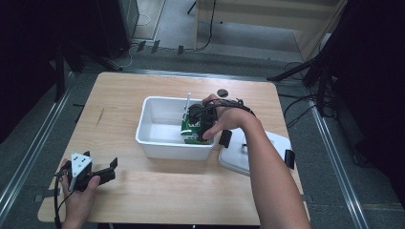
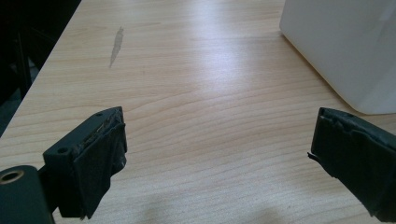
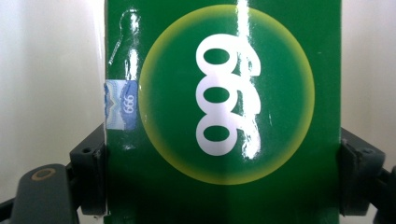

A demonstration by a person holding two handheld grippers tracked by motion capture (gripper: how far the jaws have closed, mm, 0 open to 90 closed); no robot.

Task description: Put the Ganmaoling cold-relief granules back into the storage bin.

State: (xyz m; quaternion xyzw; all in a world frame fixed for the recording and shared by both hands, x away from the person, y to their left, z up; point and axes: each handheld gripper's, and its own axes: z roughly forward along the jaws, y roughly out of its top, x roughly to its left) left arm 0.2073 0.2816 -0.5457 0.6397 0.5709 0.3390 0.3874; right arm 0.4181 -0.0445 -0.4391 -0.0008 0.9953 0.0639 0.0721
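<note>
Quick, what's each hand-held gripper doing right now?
Left hand-held gripper: open, holding nothing, above the table.
Right hand-held gripper: shut on the green box, inside the white bin.

Green box (image 3: 224, 116), glossy face, as seen in the right gripper view: three large white figures, reading "999" or "666" according to which way up the box is taken, set sideways inside a yellow-rimmed green circle. Small blue-and-white sticker (image 3: 120, 103) at the box's left edge: the same three digits in small white print, also turned sideways. In the high view, white lettering on the box, too small to read
</note>
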